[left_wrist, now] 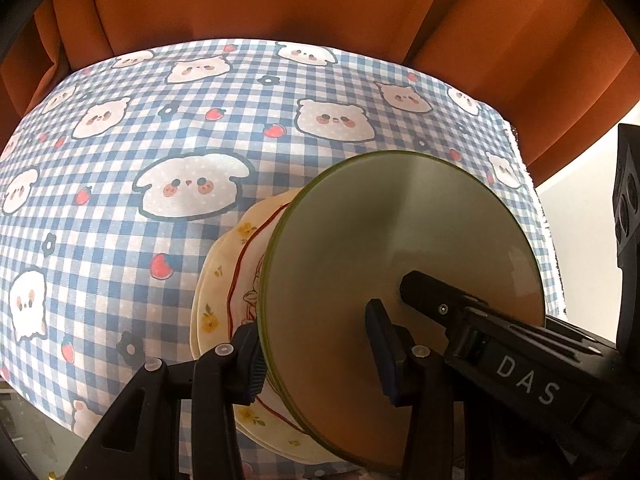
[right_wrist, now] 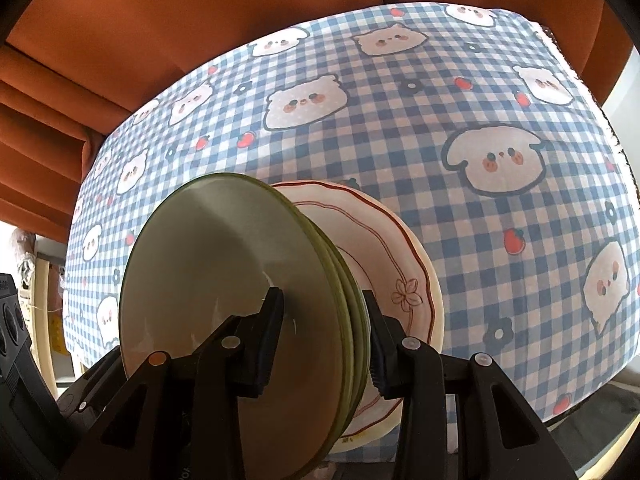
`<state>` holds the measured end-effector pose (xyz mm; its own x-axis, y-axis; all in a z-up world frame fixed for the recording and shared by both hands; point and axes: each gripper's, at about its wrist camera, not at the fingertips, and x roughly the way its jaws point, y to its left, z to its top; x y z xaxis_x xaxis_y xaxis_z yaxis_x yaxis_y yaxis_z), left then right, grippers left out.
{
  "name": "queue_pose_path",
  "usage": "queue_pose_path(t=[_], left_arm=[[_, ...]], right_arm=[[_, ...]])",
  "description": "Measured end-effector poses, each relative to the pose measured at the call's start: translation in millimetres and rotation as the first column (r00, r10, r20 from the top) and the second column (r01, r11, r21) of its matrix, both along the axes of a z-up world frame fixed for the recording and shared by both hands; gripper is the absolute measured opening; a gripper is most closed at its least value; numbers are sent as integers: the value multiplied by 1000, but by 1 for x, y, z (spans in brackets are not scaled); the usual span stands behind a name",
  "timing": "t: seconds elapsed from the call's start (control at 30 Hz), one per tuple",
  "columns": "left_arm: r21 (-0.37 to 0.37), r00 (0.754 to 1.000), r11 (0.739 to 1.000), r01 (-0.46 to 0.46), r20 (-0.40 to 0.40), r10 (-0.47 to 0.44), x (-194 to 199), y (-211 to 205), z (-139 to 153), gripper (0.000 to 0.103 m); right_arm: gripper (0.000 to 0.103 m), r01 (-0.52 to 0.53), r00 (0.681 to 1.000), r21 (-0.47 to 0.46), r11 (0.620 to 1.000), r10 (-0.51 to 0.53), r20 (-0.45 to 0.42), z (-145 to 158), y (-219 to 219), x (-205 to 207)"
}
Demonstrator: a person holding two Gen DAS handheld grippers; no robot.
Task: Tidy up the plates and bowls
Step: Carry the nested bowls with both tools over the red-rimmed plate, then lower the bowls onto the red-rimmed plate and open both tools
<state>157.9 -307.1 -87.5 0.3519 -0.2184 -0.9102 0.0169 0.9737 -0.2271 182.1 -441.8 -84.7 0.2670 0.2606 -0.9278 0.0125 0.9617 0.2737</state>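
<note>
You were pretty far along at this point, I'd say. Everything I could see was already gathered into one stack: the green plates [right_wrist: 224, 280] on top, the white plate with the red wavy rim [right_wrist: 400, 280] under them, and in the left wrist view a cream plate with little yellow flowers [left_wrist: 210, 312] at the bottom. I couldn't spot a single loose plate or bowl anywhere else on the checkered tablecloth [right_wrist: 400, 120], though the fisheye doesn't show the whole table, so take that with a grain of salt. No bowls in sight at all, honestly.

Your right gripper [right_wrist: 324, 344] was clamped over the rim of the green plates, one finger on the top face and the other tucked between the green ones and the red-rimmed plate. Your left gripper [left_wrist: 316, 356] had its jaws straddling the near edge of the stack, one finger on the green top plate, the other on the outer side by the patterned plates. Whether it was actually squeezing, I can't tell.

Whether the stack was sitting on the cloth or lifted, hard to say from these angles. My guess is all that was left was placing the pile in its final spot and letting go.
</note>
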Motion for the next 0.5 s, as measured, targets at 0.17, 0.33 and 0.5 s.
queue_pose_path(t=[0.17, 0.33, 0.5], left_arm=[[24, 1000, 1000, -1, -7, 1, 0, -2, -1, 43], [74, 1000, 997, 8, -3, -8, -3, -3, 1, 48], [135, 997, 991, 7, 76, -17, -12, 0, 11, 66]], right_arm=[[42, 4, 1000, 17, 1000, -4, 18, -3, -2, 1], [43, -5, 998, -19, 1000, 6, 66, 1, -1, -5], [44, -6, 993, -79, 997, 16, 121, 11, 4, -13]])
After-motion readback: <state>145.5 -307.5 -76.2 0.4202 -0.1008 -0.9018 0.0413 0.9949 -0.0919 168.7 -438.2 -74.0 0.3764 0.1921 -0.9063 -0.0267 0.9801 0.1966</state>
